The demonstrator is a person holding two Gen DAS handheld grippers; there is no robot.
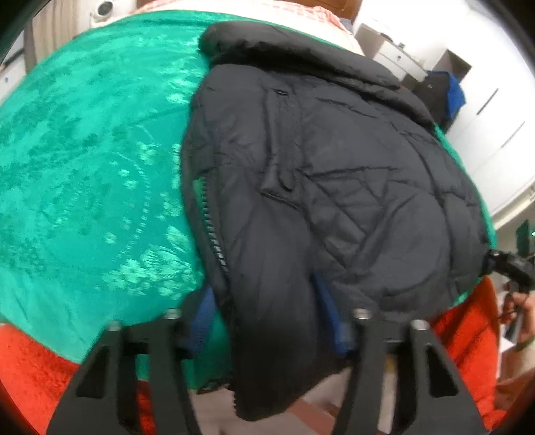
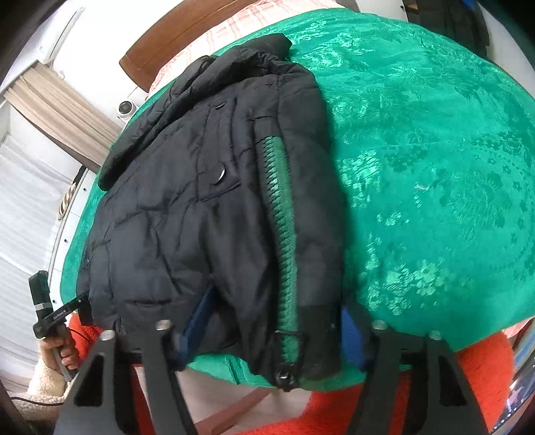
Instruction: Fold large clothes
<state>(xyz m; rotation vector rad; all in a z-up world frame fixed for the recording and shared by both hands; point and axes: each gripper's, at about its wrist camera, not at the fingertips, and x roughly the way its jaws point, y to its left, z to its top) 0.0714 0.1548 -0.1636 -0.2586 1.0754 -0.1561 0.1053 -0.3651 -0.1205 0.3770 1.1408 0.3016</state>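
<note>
Lying lengthwise on the green bedspread (image 2: 434,150), the black padded jacket (image 2: 200,207) runs its long axis away from both grippers: the collar (image 2: 234,57) points toward the far end of the bed, near the wooden headboard (image 2: 187,30), and the hem hangs over the near edge, just above the orange blanket (image 2: 481,368). The jacket looks already folded in half along its length, with the green-backed zipper (image 2: 282,214) running down one long edge.

In the left wrist view, the left gripper (image 1: 267,334) stands wide open with the hanging hem of the jacket (image 1: 301,200) between its fingers (image 1: 160,361); nothing is pinched yet, though the cloth sits right in the gap. The right gripper (image 2: 267,341) is likewise spread wide in its own view, straddling the hem corner where the zipper pull dangles, and it holds nothing that can be seen.

Each gripper shows in the other's view, off to the side at the bed's near edge, so the two sit at opposite corners of the hem, about equally near it. The coming move appears to turn on this: the hem lies directly ahead of and between the fingers of both grippers, while the collar lies well away along the same axis. A judgement only, but closing on the hem corners and carrying them toward the collar would halve the jacket across its length.
</note>
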